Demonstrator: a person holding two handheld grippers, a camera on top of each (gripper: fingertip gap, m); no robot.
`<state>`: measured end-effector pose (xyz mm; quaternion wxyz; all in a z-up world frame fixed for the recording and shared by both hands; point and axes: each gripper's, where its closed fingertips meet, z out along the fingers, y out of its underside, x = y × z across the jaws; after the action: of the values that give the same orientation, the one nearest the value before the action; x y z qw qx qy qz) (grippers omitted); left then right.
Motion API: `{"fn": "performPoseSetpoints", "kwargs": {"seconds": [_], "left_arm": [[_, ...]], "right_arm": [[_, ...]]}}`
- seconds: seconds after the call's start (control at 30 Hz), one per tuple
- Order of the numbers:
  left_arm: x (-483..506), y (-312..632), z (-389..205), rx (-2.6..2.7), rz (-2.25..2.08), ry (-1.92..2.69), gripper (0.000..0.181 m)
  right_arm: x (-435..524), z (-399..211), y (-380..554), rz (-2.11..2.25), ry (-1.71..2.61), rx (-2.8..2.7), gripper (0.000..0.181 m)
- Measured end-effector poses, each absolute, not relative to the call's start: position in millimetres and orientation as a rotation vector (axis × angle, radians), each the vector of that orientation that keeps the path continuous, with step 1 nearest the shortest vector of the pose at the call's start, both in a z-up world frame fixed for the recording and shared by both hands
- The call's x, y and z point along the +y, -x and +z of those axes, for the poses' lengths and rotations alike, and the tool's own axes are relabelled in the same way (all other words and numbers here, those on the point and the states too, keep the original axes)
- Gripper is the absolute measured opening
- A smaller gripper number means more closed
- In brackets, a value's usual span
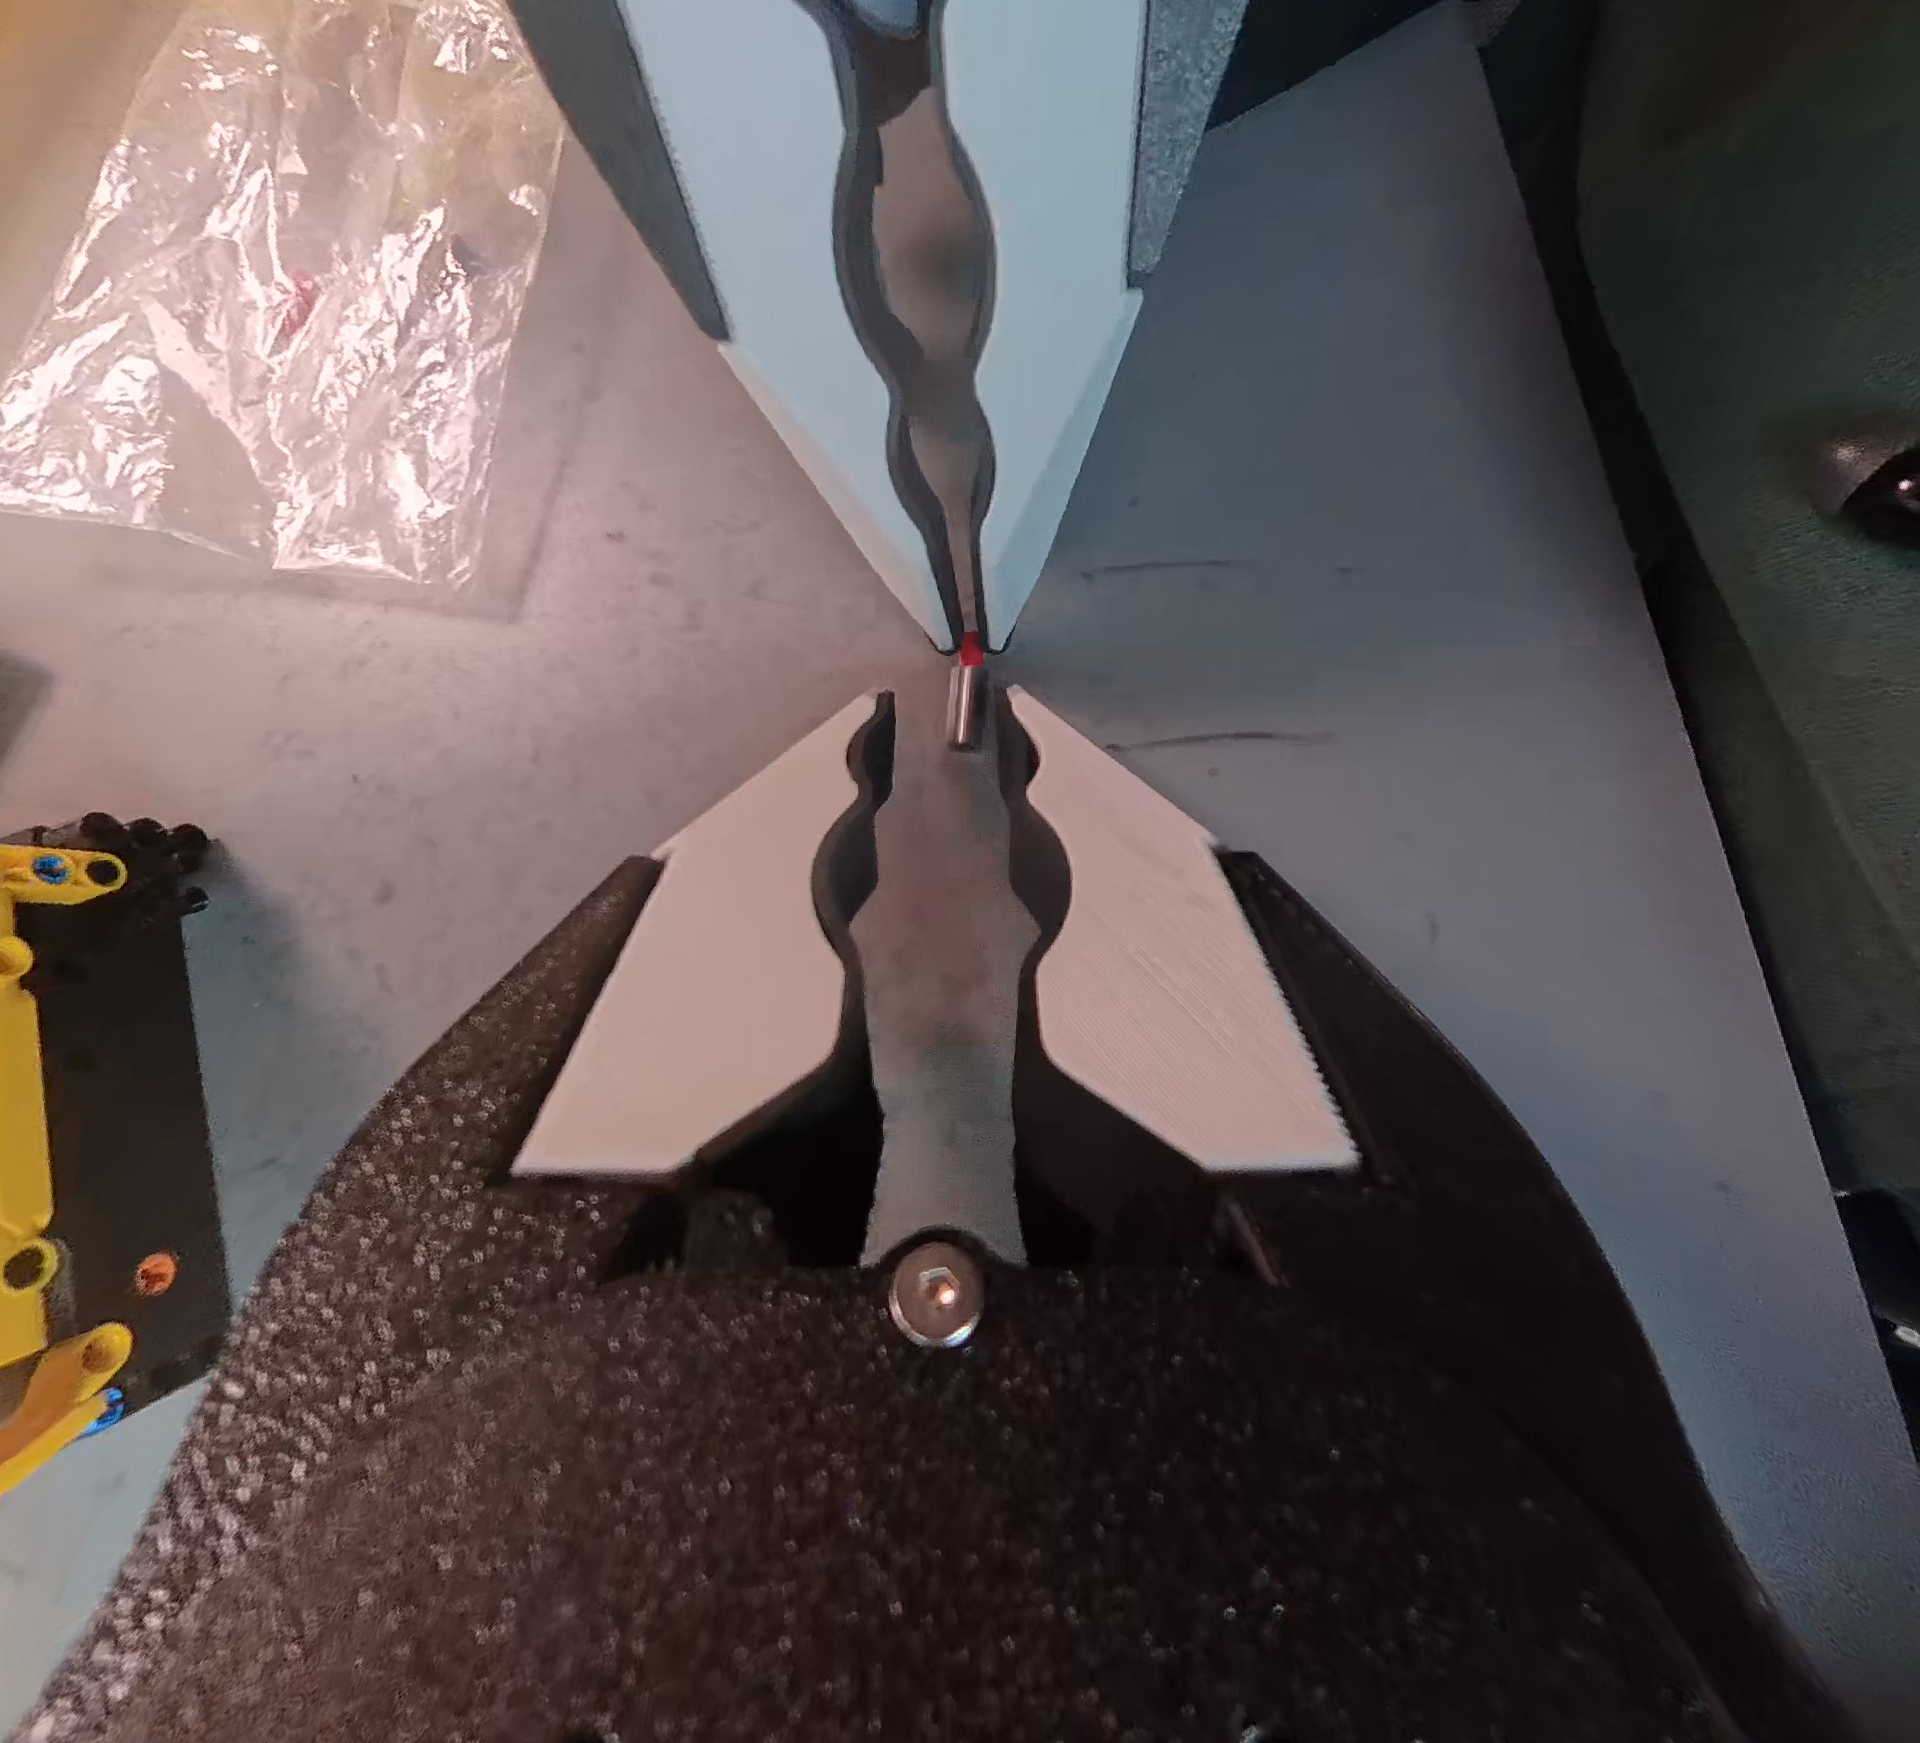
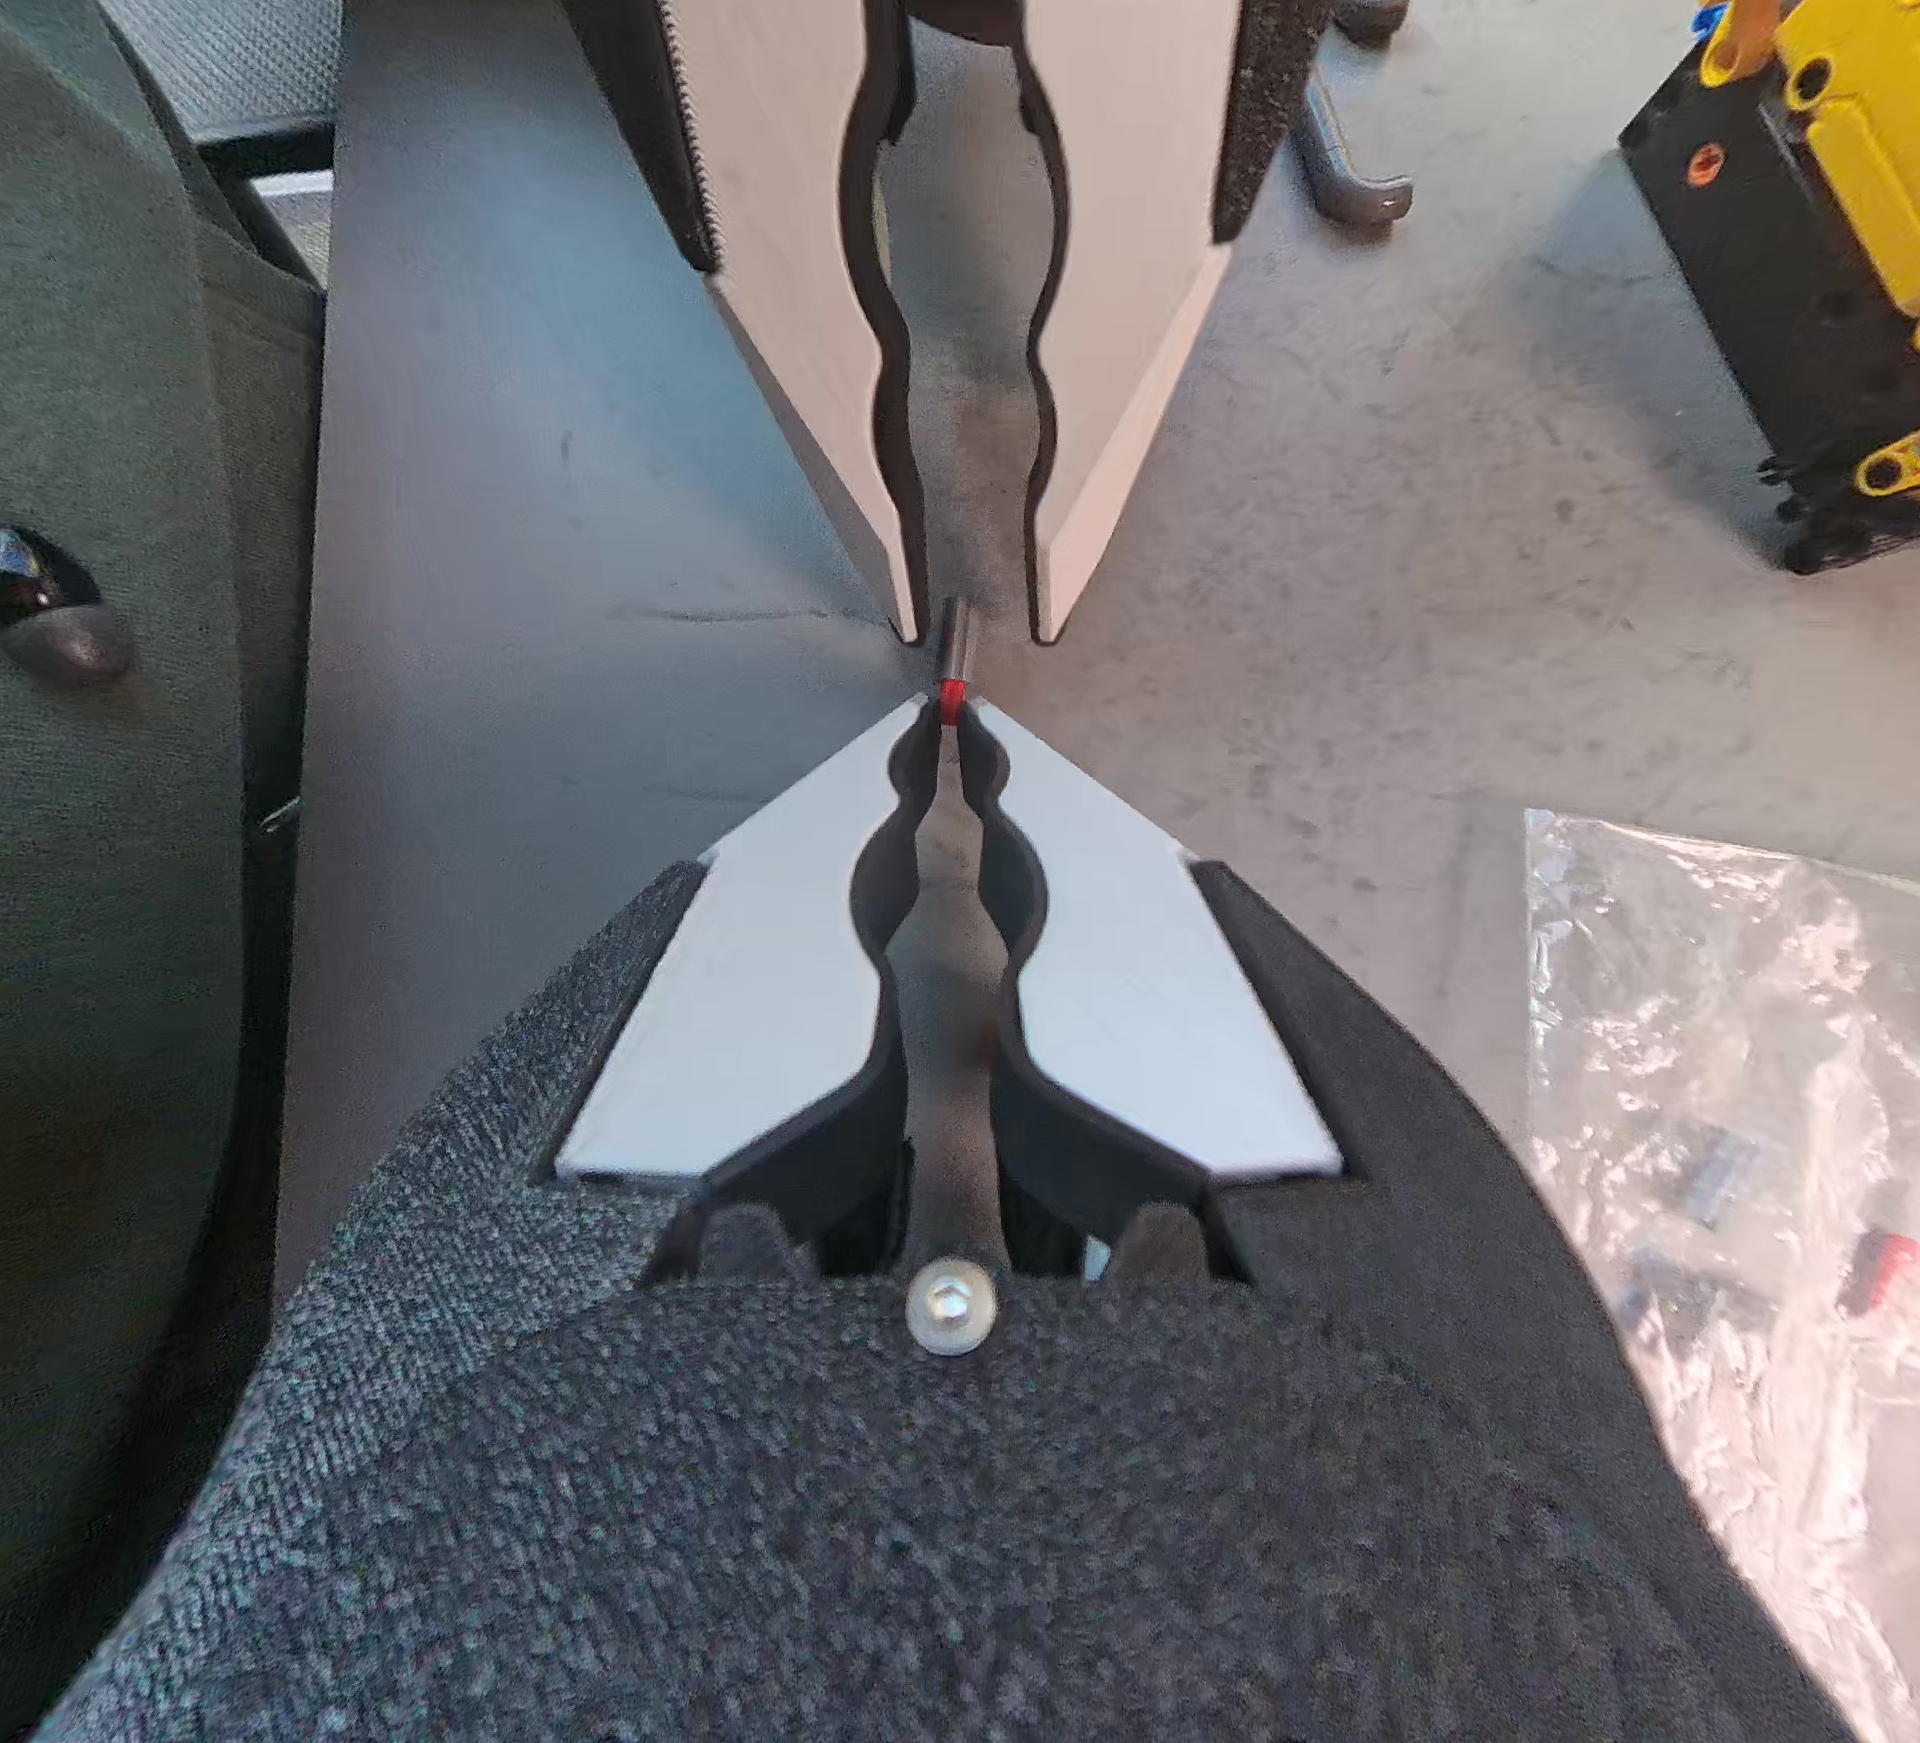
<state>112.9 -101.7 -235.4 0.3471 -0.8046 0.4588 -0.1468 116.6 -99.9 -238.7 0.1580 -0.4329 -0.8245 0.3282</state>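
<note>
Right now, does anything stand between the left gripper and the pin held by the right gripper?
Nothing visible does. The right gripper pinches the pin by its red end; the grey end lies between the open fingers of the left gripper.

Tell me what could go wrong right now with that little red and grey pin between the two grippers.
The right gripper pinches only the red tip of the pin, so it could twist or slip out. The left gripper has open jaws around the grey end; closing off-centre could knock it onto the table.
</note>
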Motion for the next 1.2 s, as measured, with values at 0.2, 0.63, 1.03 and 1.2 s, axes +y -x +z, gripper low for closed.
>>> {"fn": "performPoseSetpoints", "kwargs": {"seconds": [0.2,0.63,1.03,1.2], "left_arm": [[-104,-109,-243,1.225,-0.346,2.125,0.006],[-142,-21,-235,1.002,-0.34,2.353,0.006],[-111,4,-191,0.642,-0.107,2.1,0.025],[-86,30,-151,0.37,0.026,1.849,0.033]], "right_arm": [[-100,-240,-106,0.953,1.279,-2.37,0.003],[-38,-218,-159,0.771,1.327,-2.012,0.017],[-13,-221,-163,0.637,1.337,-1.926,0.017],[-13,-188,-127,0.703,1.222,-1.774,0.022]]}}
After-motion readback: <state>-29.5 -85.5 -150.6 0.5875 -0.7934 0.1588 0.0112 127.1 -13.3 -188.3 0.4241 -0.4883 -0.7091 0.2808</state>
